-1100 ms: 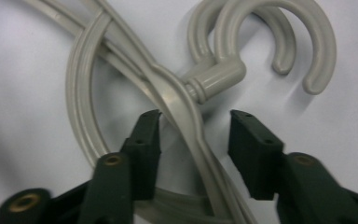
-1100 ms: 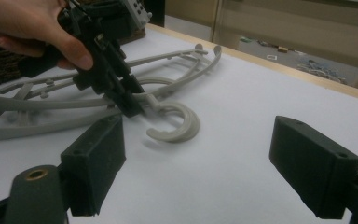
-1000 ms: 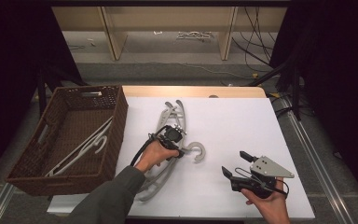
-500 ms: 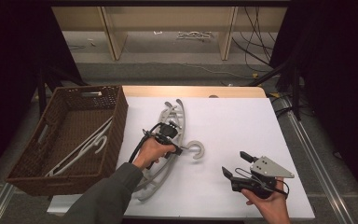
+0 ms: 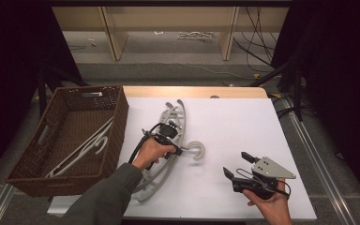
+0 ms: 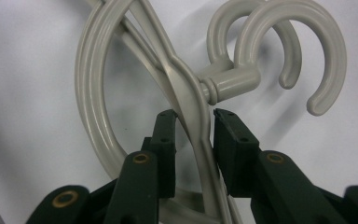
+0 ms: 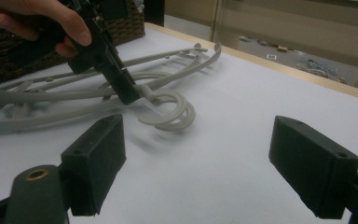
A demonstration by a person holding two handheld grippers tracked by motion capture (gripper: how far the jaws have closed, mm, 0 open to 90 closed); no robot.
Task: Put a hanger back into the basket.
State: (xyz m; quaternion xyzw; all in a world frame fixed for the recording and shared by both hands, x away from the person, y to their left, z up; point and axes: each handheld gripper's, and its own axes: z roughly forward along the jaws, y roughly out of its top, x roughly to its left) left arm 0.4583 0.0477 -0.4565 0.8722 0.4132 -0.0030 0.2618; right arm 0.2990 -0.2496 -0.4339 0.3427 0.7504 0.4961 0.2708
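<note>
Two grey plastic hangers (image 5: pixel 172 114) lie stacked on the white table (image 5: pixel 234 117), hooks (image 5: pixel 197 151) pointing right. My left gripper (image 5: pixel 179 151) reaches down at their middle. Its jaws have just been closing, and in the left gripper view the left gripper (image 6: pixel 195 119) clamps the top hanger's neck (image 6: pixel 186 88) just below the hook. My right gripper (image 5: pixel 236 163) rests open in a hand near the table's front right, with nothing between the jaws. The right gripper view, seen between my right gripper's (image 7: pixel 196 140) jaws, has the left gripper (image 7: pixel 128 95) on the hangers (image 7: pixel 168 116).
A brown wicker basket (image 5: pixel 118 123) stands at the table's left edge with white hangers (image 5: pixel 85 147) lying inside it. Bare white tabletop spreads to the right of the hooks. Behind the table are wooden shelf legs and cables on the floor.
The left hand has shifted slightly and its jaws have narrowed onto the hanger's neck. The right hand and its gripper have stayed put.
</note>
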